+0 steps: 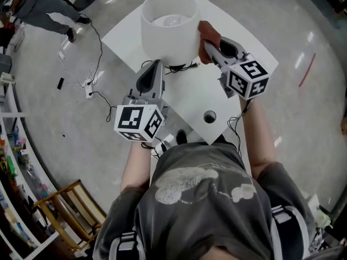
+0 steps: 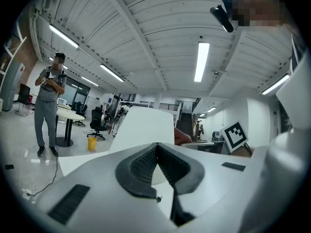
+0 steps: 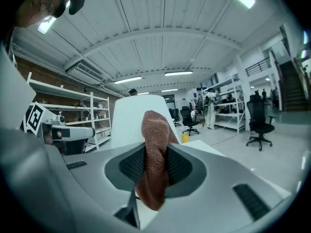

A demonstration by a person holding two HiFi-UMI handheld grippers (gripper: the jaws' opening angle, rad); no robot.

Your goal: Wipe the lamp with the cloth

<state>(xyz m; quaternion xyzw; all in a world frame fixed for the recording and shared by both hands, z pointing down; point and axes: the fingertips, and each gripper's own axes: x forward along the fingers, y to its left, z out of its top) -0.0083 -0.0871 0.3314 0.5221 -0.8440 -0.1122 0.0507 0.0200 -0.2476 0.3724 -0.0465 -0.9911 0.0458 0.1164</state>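
Note:
A white lamp with a round shade (image 1: 168,26) stands on a white table (image 1: 249,53); its bulb shows inside the shade. My right gripper (image 1: 207,50) is shut on a reddish-brown cloth (image 1: 208,34), which touches the shade's right side. In the right gripper view the cloth (image 3: 154,159) hangs between the jaws in front of the shade (image 3: 136,120). My left gripper (image 1: 153,65) is shut and empty, just below the shade's lower left. The left gripper view shows the shade (image 2: 146,127) ahead of the closed jaws.
A black cord (image 1: 184,68) runs from the lamp's base across the table. A round hole (image 1: 209,116) sits near the table's front edge. Cables and a power strip (image 1: 89,88) lie on the floor at left. A person (image 1: 43,7) stands far left. A wooden chair (image 1: 68,207) is behind me.

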